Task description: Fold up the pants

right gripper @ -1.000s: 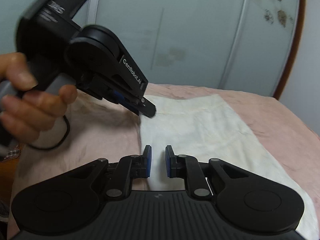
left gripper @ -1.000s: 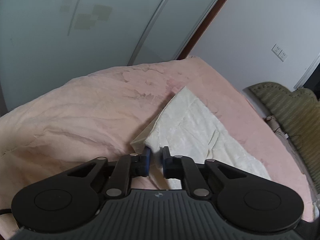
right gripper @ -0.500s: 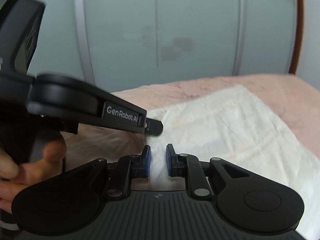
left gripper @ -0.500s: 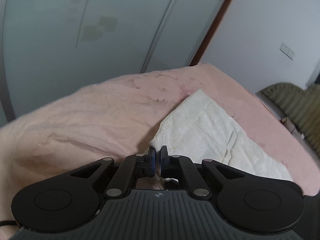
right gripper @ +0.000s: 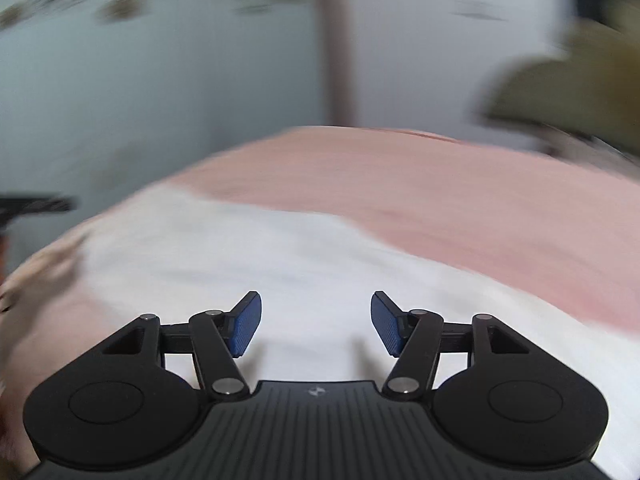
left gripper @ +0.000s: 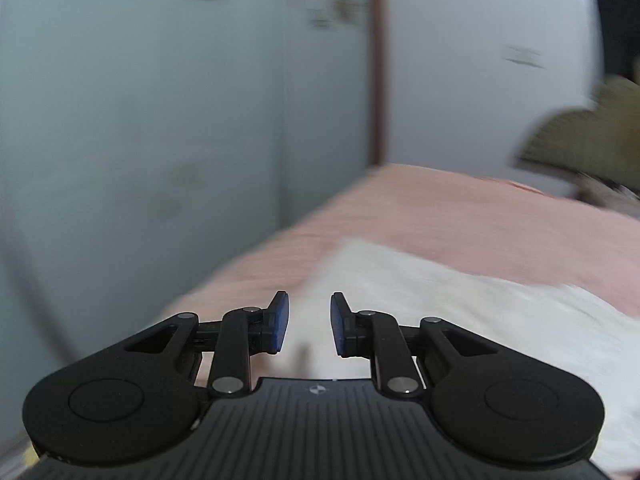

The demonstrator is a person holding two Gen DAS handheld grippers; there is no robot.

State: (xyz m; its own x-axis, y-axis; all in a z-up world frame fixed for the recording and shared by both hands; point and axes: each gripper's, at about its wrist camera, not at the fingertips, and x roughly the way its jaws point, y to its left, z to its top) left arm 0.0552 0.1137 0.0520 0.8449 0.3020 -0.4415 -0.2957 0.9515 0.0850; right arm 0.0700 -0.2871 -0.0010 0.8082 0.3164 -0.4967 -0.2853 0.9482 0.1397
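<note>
Closest in, the left tool (left gripper: 305, 322) has just been opening, its blue pads a little apart with nothing between them. The right tool (right gripper: 316, 324) has also just been opening and stands spread wider, empty. Beyond both, the white pants (right gripper: 248, 248) lie flat on the pink bed (right gripper: 460, 184). Farther back stands a pale wardrobe (left gripper: 140, 100); everything is blurred.

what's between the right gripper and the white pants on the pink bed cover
Nothing visible. The right gripper, jaws just opened and empty, hangs directly over the white fabric pants lying on the pink bed cover; only open air separates them.
</note>
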